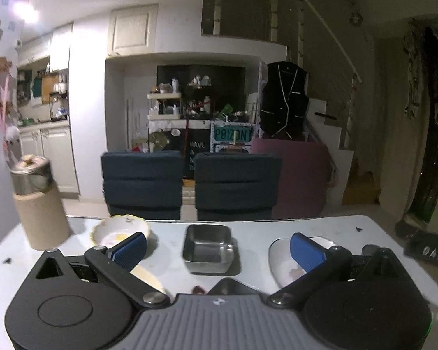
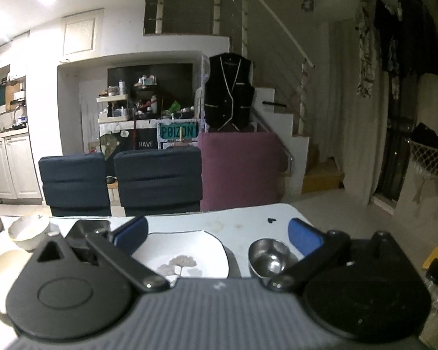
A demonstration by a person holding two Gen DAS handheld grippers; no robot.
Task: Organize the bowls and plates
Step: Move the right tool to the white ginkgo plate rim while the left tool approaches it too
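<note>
My left gripper (image 1: 219,252) is open above the white table (image 1: 248,227), and a square steel dish (image 1: 208,252) sits between its blue pads. A white bowl with a yellow rim (image 1: 121,230) lies behind the left finger (image 1: 130,250). A white plate (image 1: 283,259) lies partly behind the right finger. My right gripper (image 2: 217,237) is open too, over a white square plate with a tree print (image 2: 186,255). A round steel bowl (image 2: 268,256) sits by its right finger (image 2: 302,240). The white bowl (image 2: 28,233) and the square dish (image 2: 92,227) show at left.
A tan cylinder topped by a steel can (image 1: 39,204) stands at the table's left. Two dark blue chair backs (image 1: 189,183) and a maroon one (image 1: 300,175) line the far edge. A cream plate (image 2: 0,265) lies near left. A dark box (image 1: 428,252) sits at right.
</note>
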